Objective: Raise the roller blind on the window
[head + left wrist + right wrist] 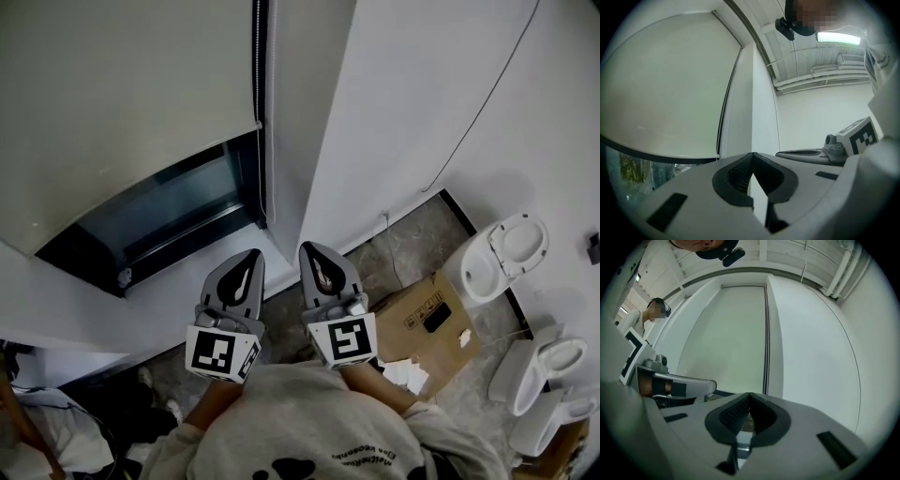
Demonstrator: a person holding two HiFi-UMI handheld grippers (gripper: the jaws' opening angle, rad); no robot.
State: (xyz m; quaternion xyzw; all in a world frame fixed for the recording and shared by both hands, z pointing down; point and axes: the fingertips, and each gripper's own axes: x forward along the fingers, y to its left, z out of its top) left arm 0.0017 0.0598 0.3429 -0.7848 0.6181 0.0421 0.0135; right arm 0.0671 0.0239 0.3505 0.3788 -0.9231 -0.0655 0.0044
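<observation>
Ahead, roller blind (122, 94) hangs beyond left hand-held gripper (251, 255), untouched

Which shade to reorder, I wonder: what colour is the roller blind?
Plain off-white roller blind, best in the head view.

Likely unfinished washroom, loose toilets (489, 265), cardboard box (424, 325)

Looking steeply down from the head, over the left gripper (249, 255) and right gripper (310, 249), onto window (178, 211) and floor (412, 244). Riding each gripper, facing level, near the roller blind (661, 93). Sharing that roller blind, bead chain (765, 338) and white wall (811, 357).
</observation>
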